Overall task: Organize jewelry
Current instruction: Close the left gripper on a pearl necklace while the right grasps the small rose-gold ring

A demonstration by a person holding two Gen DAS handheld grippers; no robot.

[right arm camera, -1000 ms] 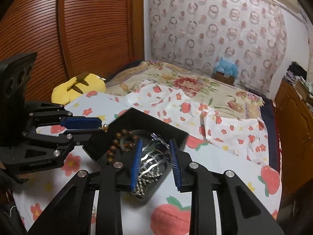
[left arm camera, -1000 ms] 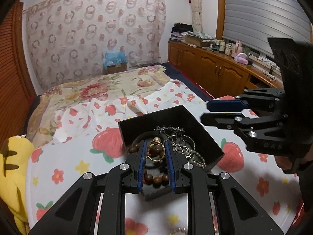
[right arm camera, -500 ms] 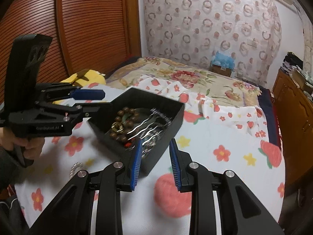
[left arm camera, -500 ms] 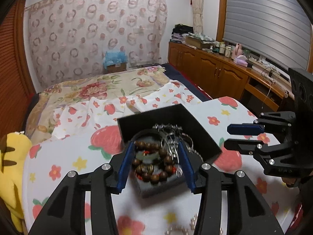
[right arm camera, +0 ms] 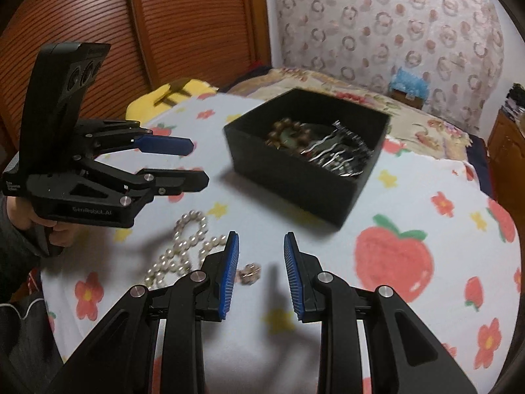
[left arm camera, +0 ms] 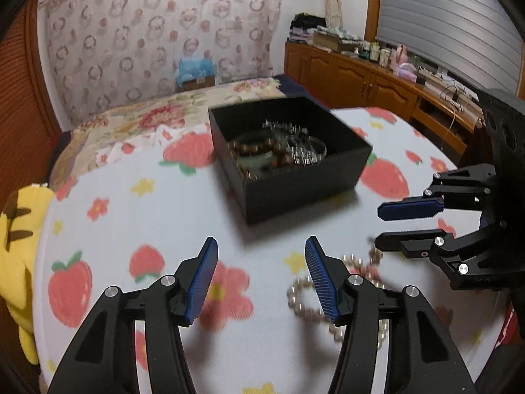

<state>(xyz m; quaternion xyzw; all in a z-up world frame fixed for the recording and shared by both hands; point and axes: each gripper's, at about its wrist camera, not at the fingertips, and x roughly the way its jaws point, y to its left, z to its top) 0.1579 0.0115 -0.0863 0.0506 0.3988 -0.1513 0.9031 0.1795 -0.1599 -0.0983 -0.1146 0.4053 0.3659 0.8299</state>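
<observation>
A black open box [left arm camera: 295, 180] [right arm camera: 295, 177] stands on the strawberry-print cloth and holds a brown bead bracelet [left arm camera: 252, 146] [right arm camera: 285, 131] and silver chains [left arm camera: 305, 151] [right arm camera: 338, 157]. A pearl necklace [left arm camera: 305, 302] [right arm camera: 183, 246] lies on the cloth nearer than the box. My left gripper [left arm camera: 261, 239] [right arm camera: 200, 161] hovers short of the box, jaws opening, nothing between them. My right gripper [right arm camera: 261, 234] [left arm camera: 379, 226] is open above the cloth. A small gold trinket [right arm camera: 249, 272] lies below it, by the left finger, untouched.
The round table's cloth [left arm camera: 131, 213] ends close to a yellow plush toy [left arm camera: 16, 229] [right arm camera: 170, 95] on the left. A bed with a floral cover [left arm camera: 147, 115] lies beyond the table, and wooden cabinets [left arm camera: 361, 75] run along the right wall. A person's hand [right arm camera: 39, 226] holds the left gripper.
The left gripper let the bead bracelet and gold ring drop into the box and opened. Both grippers drew back from the box and sank; the pearl necklace came into view.
</observation>
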